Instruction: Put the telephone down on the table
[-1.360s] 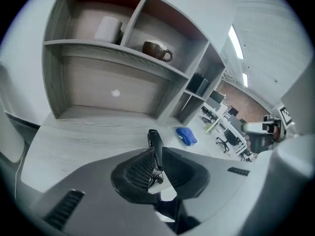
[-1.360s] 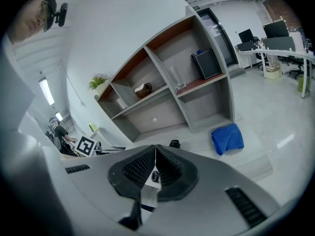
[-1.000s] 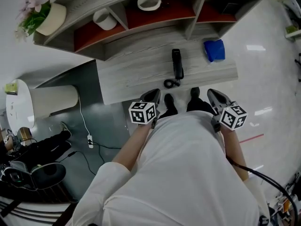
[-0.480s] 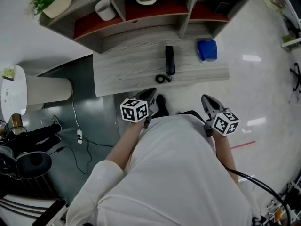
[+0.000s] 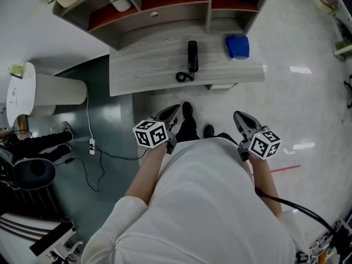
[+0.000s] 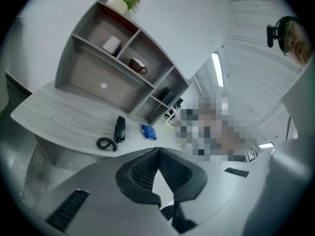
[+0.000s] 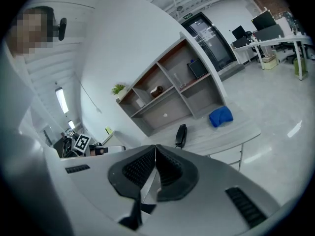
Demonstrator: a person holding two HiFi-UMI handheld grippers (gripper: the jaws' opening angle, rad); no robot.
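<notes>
- Left gripper [image 5: 172,113]: its 2 jaws meet tip to tip, with nothing between them.
- Right gripper [image 5: 242,119]: 2 jaws pressed together, empty, held beside the left gripper, both pointing forward.

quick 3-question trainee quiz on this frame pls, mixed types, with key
1. True or false: the telephone lies on the table.
2. In the head view, what sits on the table to the telephone's right? A) a cup B) a blue cloth C) a plant
3. Fill in: the left claw and the right claw are both ___ (open or shut).
Key: 1 true; 2 B; 3 shut, with nothing between the jaws.
</notes>
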